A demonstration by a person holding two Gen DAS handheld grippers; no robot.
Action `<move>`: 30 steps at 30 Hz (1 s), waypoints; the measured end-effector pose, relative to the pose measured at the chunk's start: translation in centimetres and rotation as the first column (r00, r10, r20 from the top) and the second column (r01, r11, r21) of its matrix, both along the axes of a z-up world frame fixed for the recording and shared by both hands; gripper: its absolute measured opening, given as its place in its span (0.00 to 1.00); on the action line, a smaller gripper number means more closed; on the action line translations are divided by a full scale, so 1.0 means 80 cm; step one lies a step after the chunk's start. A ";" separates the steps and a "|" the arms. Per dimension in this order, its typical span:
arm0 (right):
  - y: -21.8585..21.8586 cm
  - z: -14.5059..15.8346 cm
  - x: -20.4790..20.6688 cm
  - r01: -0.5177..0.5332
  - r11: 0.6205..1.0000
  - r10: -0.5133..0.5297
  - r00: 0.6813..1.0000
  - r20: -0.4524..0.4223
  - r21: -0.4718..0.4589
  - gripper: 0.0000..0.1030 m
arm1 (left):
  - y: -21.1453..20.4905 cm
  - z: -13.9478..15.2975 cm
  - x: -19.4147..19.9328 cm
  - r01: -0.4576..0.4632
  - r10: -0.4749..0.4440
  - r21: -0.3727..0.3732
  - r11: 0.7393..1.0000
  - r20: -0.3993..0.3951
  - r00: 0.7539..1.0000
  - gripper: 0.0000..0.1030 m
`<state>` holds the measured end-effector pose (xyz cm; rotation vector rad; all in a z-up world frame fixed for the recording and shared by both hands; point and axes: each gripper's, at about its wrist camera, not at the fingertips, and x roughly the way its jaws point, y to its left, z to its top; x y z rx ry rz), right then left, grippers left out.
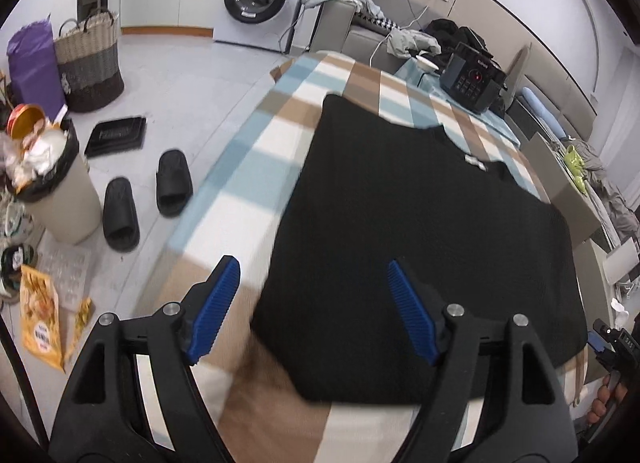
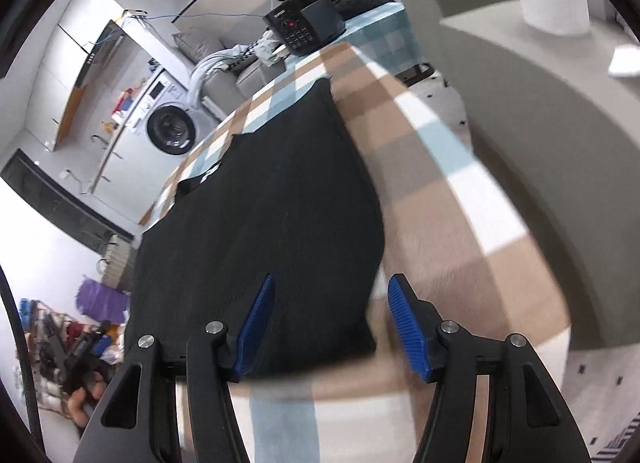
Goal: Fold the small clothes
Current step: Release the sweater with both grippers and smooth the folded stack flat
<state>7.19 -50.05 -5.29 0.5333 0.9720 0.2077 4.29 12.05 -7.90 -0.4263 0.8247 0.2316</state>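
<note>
Both jaws are apart and hold nothing. A sloppy grab could bunch the black top (image 1: 420, 231) on the worktop (image 1: 248, 151).

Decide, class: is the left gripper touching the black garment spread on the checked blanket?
Apart. In the left wrist view the left gripper stands open above the black garment; its blue pads grip nothing, with the checked blanket visible between them.

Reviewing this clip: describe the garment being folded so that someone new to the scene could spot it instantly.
Start at the table under the blue, tan and white checked cloth. The black top lies spread flat on it. It is the only dark garment lying on that cloth, with a small white label at its neckline.
</note>
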 end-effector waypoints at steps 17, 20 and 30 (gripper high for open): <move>0.025 -0.002 -0.004 0.013 1.000 -0.013 0.993 0.116 -0.002 0.07 | -0.018 -0.038 -0.030 -0.037 0.035 -0.033 0.999 -0.068 0.997 0.72; 0.027 0.022 -0.015 0.026 0.999 -0.018 0.984 0.180 -0.042 0.06 | -0.017 -0.039 -0.023 -0.034 0.031 -0.032 0.999 -0.079 0.996 0.72; 0.015 -0.004 -0.012 0.013 0.999 -0.011 0.998 0.055 -0.039 0.16 | -0.014 -0.041 -0.013 -0.032 0.028 -0.039 0.999 -0.082 0.996 0.72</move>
